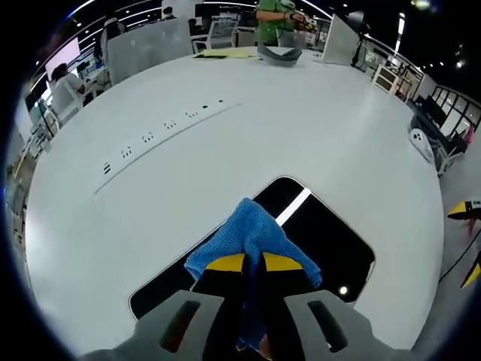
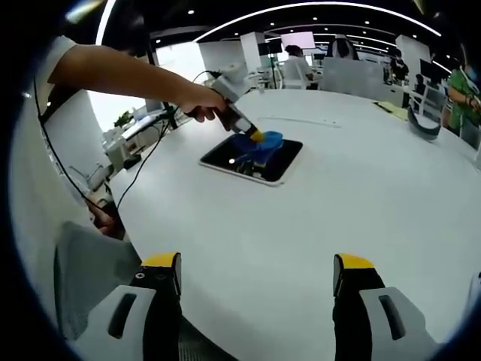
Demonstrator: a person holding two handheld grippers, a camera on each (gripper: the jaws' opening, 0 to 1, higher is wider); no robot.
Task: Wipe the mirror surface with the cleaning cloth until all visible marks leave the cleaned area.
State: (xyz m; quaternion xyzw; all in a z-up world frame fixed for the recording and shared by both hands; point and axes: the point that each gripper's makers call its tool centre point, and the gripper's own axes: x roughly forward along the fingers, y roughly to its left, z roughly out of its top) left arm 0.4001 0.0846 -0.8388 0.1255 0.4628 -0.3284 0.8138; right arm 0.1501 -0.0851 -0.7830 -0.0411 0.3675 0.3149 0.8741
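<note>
My left gripper (image 1: 254, 265) is clenched on the blue cleaning cloth (image 1: 252, 233) and presses it onto the dark mirror (image 1: 331, 241), which lies flat on the white table (image 1: 301, 128) with the cloth bunched over its middle; the right gripper view shows the same contact from well apart. My right gripper (image 2: 255, 271) hangs released, jaws spread wide over bare table, holding nothing and bracing nothing. The risk I see is the unheld mirror sliding under the wiping push, or the bunched cloth letting the yellow jaw tips scrape the glass and skip the corners.
</note>
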